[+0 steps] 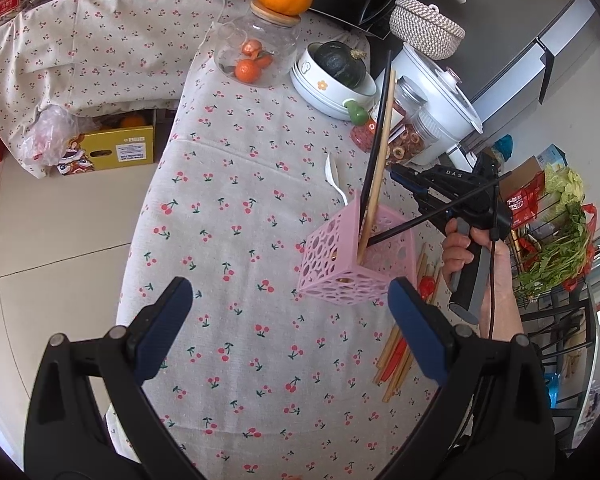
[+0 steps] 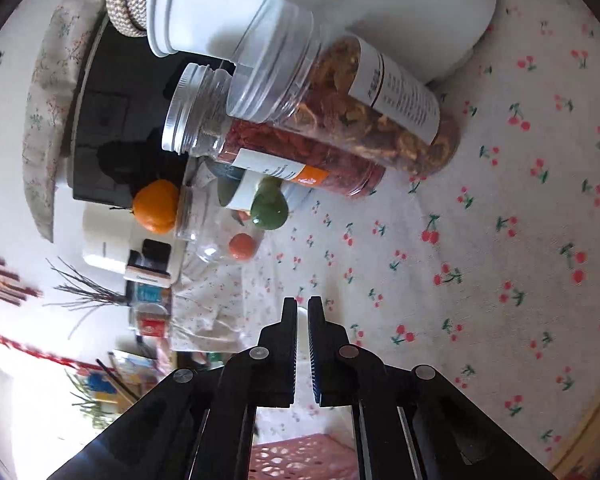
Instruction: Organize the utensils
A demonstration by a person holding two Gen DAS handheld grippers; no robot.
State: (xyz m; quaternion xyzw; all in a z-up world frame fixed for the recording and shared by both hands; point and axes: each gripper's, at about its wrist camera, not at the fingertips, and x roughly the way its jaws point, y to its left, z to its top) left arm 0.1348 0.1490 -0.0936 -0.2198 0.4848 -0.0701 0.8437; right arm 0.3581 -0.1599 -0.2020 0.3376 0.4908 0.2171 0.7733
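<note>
Two tools in play. Left tool (image 1: 290,312) hangs over the cherry-print cloth on the counter (image 1: 228,208), jaws spread wide, nothing between them.

Nearest task items: loose wooden chopsticks (image 1: 396,364) and a red utensil (image 1: 398,354) lie flat at the counter's right edge, partly behind the left tool's right finger. More of the red utensil shows just past the caddy.

Pink perforated caddy (image 1: 356,256) stands just beyond the left tool, toward the right edge. Inside it: one wooden chopstick (image 1: 380,160) and one black chopstick (image 1: 376,140), both leaning up and away. A third black chopstick (image 1: 432,216) lies at a low angle across the caddy's rim, pointing right toward the hand.

Person's right hand (image 1: 460,252) grips the right tool's handle just off the right edge. Right tool (image 2: 302,304) is clenched, pads almost touching; cannot tell whether anything thin sits between them. Pink caddy rim shows below it in the right wrist view.

White spoon (image 1: 334,176) lies on the cloth behind the caddy.

Further back along the right edge: two clear jars of dried goods (image 1: 404,132), a white electric pot (image 1: 440,100), a bowl with a dark green squash (image 1: 336,64). Glass jar holding tangerines (image 1: 256,52), with one tangerine on its lid, stands near the far edge.
</note>
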